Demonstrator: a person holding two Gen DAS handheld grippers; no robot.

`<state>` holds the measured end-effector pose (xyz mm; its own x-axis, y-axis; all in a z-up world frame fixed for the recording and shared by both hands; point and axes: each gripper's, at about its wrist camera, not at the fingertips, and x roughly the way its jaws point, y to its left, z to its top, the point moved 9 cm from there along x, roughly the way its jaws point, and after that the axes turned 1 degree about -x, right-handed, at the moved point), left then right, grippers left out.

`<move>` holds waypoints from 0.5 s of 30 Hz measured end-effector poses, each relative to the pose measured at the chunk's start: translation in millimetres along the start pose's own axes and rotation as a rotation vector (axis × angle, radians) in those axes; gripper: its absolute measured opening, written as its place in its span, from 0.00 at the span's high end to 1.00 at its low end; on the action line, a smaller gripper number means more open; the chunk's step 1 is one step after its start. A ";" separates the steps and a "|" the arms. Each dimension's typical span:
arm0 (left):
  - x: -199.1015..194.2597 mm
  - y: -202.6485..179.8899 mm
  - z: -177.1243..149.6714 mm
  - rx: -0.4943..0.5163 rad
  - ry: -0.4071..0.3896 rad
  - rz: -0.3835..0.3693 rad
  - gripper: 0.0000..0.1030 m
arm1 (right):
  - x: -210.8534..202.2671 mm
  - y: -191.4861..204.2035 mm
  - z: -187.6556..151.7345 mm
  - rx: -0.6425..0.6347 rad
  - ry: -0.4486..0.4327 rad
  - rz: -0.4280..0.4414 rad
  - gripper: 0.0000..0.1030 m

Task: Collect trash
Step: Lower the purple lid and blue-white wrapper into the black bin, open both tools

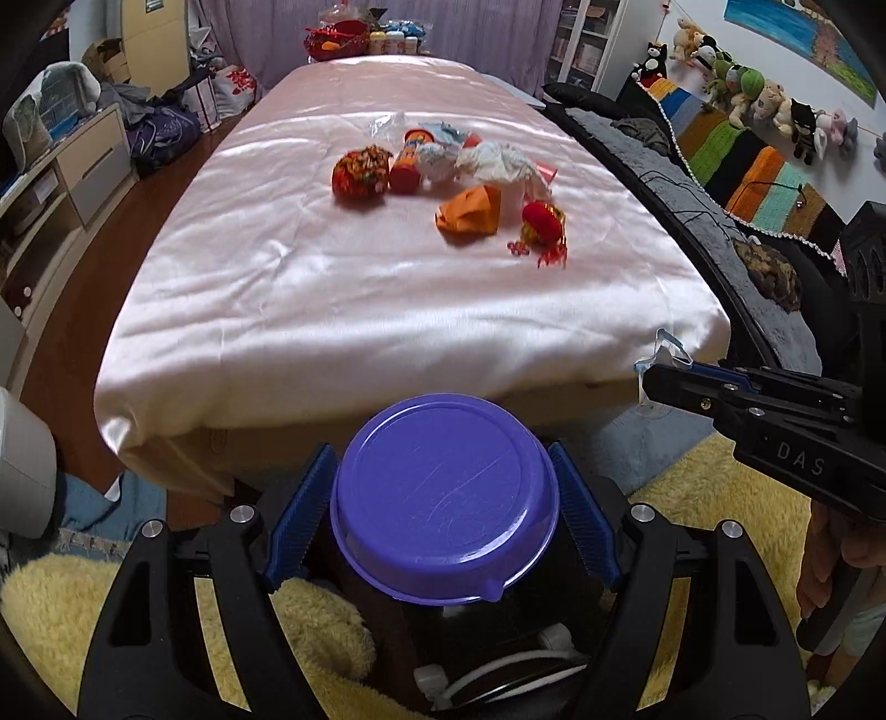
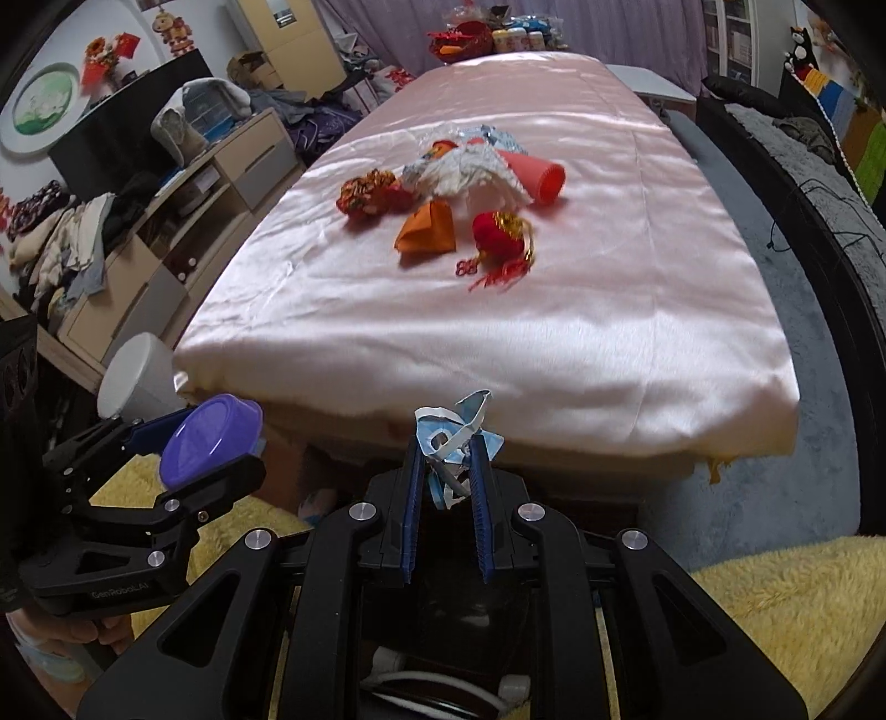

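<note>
My left gripper (image 1: 446,498) is shut on a purple plastic bowl (image 1: 443,493), held bottom-side toward the camera; the same bowl (image 2: 213,440) shows at the left of the right wrist view. My right gripper (image 2: 447,448) is shut on a crumpled blue-and-white wrapper (image 2: 451,429), also visible as the wrapper (image 1: 667,354) at the right of the left wrist view. Both grippers hover off the near end of the pink-covered table (image 1: 360,266). On it lies a trash heap: an orange paper (image 1: 470,213), a red lantern ornament (image 1: 542,221), white crumpled tissue (image 1: 498,160), a red tube (image 1: 410,160), and a red-gold ball (image 1: 360,171).
A yellow fluffy rug (image 2: 775,598) lies below the grippers. A white bin (image 2: 138,376) stands at the table's left corner. Drawers with clothes (image 2: 138,243) line the left wall; a dark sofa (image 1: 692,183) with toys runs along the right. Bottles and a red basket (image 1: 343,39) stand at the far end.
</note>
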<state>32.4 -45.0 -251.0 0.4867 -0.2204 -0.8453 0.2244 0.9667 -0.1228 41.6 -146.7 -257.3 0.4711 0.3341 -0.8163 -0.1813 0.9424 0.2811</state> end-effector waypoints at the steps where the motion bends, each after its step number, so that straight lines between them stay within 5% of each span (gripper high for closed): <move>1: 3.2 1.0 -7.4 -0.004 0.014 -0.002 0.28 | 3.4 -0.2 -5.6 0.007 0.016 0.006 0.83; 15: 36.6 -7.7 -63.9 -0.020 0.154 -0.050 0.27 | 31.7 0.9 -52.5 0.033 0.153 0.021 0.80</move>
<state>-5.5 -52.2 -314.2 0.3399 -0.2469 -0.9075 0.2277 0.9578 -0.1753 11.0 -136.2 -309.4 0.3305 0.3497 -0.8767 -0.1600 0.9362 0.3130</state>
